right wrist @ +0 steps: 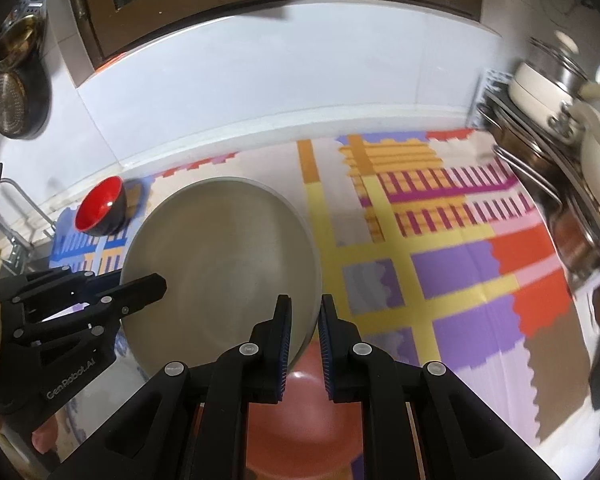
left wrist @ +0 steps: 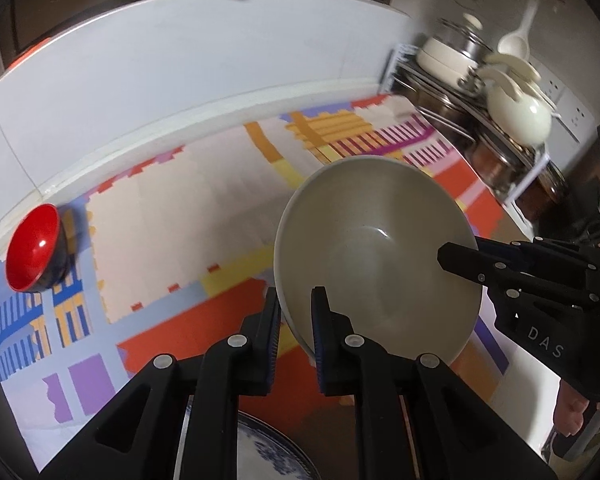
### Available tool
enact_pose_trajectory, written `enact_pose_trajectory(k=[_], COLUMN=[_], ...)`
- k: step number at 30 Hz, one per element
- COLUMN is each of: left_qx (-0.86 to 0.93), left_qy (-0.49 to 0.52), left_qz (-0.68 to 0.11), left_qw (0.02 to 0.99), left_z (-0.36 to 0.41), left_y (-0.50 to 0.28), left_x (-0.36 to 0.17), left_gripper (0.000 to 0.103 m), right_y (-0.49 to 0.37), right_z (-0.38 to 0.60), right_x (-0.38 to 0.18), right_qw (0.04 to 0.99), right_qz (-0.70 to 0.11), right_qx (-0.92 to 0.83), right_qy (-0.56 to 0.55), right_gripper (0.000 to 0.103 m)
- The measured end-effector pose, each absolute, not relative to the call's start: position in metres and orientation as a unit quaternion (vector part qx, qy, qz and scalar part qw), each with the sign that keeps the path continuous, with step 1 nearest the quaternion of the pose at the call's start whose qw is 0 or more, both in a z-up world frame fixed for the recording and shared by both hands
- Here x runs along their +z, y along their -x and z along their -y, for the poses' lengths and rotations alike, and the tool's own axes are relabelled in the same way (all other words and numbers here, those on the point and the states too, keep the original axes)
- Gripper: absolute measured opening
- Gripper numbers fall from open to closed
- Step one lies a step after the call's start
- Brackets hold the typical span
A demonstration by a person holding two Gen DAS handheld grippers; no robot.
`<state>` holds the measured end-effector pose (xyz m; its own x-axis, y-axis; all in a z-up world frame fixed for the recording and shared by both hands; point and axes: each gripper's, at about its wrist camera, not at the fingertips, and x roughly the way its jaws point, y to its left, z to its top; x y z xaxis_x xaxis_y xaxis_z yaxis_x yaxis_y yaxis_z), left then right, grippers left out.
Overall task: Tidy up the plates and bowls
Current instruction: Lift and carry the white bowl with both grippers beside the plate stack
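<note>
A large pale grey bowl (left wrist: 376, 256) hangs tilted above the patterned mat, held from both sides. My left gripper (left wrist: 297, 297) is shut on its near rim, one finger inside and one outside. On the opposite rim my right gripper (right wrist: 305, 305) is shut too, and in the left wrist view it (left wrist: 466, 258) comes in from the right. In the right wrist view the same bowl (right wrist: 220, 264) fills the middle, with the left gripper (right wrist: 156, 282) clamped on its left edge. A red bowl (left wrist: 34, 248) with a black outside leans on its side at the mat's far left (right wrist: 100, 206).
A blue-and-white plate (left wrist: 260, 454) lies under my left gripper. A reddish-brown dish (right wrist: 300, 412) sits under my right gripper. A wire rack (left wrist: 512, 160) with pots, lids and a cream kettle (left wrist: 520, 116) stands at the right. The colourful mat (right wrist: 460, 280) runs back to a white wall.
</note>
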<state>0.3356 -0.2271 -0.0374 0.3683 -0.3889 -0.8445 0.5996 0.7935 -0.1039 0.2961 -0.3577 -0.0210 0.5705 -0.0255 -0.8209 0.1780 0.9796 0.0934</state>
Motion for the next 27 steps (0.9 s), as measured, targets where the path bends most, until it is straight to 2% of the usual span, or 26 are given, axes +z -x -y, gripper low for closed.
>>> enact_pose_trajectory(k=[27], left_qx=[-0.317], left_qy=[-0.143], left_qz=[-0.536], left_qw=[0.770], left_z=[0.251], left_y=[-0.294], left_x=[-0.089], left_gripper=[0.019], right_y=[-0.242], right_z=[0.381], right_x=[-0.067], right_qw=[0.846], right_qz=[-0.513], right_qx=[-0.082], right_qy=[-0.121], right_gripper=[0.015])
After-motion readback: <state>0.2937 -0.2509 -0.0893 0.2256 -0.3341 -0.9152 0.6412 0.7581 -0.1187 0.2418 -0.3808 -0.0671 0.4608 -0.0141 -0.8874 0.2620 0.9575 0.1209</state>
